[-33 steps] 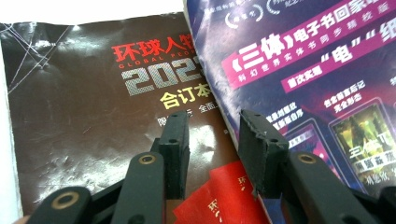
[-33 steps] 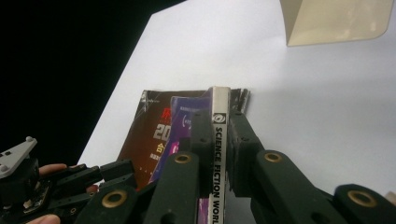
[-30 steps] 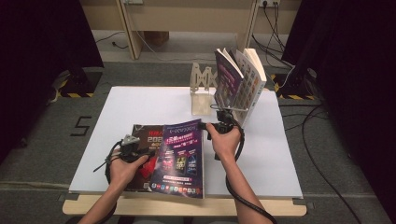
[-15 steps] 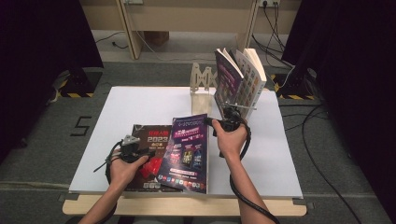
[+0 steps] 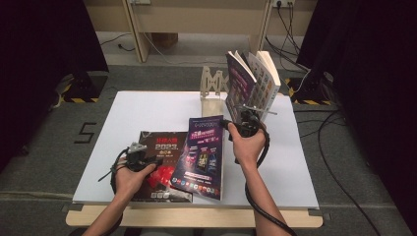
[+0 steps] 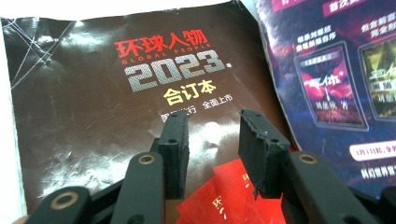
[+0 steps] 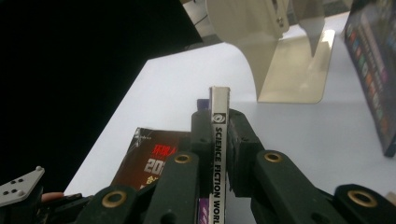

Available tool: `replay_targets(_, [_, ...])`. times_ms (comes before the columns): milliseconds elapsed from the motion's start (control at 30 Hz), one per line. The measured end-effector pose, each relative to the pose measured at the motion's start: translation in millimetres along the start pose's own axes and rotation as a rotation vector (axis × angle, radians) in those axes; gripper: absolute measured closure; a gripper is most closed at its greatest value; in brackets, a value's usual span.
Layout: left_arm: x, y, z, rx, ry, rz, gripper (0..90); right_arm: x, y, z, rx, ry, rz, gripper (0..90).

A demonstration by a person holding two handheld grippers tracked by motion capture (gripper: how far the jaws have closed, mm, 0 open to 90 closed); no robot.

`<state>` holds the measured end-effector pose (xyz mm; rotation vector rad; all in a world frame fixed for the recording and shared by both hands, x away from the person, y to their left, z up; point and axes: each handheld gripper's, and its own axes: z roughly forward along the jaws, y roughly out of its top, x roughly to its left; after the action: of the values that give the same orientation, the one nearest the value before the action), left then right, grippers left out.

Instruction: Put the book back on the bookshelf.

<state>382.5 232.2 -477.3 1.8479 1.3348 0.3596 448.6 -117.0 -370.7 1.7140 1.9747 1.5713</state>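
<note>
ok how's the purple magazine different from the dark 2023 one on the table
The purple magazine is tilted up, clamped at its spine by the right gripper; the dark 2023 magazine lies flat, with the left gripper open over it. The purple one overlaps the dark one's right edge. Both have glossy covers with Chinese text.

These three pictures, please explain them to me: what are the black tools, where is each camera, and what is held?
A person sits at a white table with a hand-held two-jaw gripper in each hand. One camera looks down from above; the other two ride on the grippers. The right gripper is shut on the spine of a purple magazine, tilting it up. The left gripper is open above a dark magazine lying flat. Behind stand a beige bookend and leaning books.
</note>
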Motion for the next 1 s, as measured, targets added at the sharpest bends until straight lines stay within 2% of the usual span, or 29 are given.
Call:
replay_targets(333, [-0.2,-0.2,0.3,0.002,0.000,0.002,61.9,-2.0,7.7,-16.5,-0.058,-0.004,-0.013,83.4])
replay_targets(733, [0.1,-0.3,0.3,0.002,0.000,0.002,61.8,-1.9,14.3,-26.3,-0.087,-0.009,-0.021,83.4])
replay_targets(1000, [0.2,-0.3,0.8,0.004,0.000,0.003,61.9,1.4,21.7,-38.4,-0.123,-0.035,-0.052,83.4])
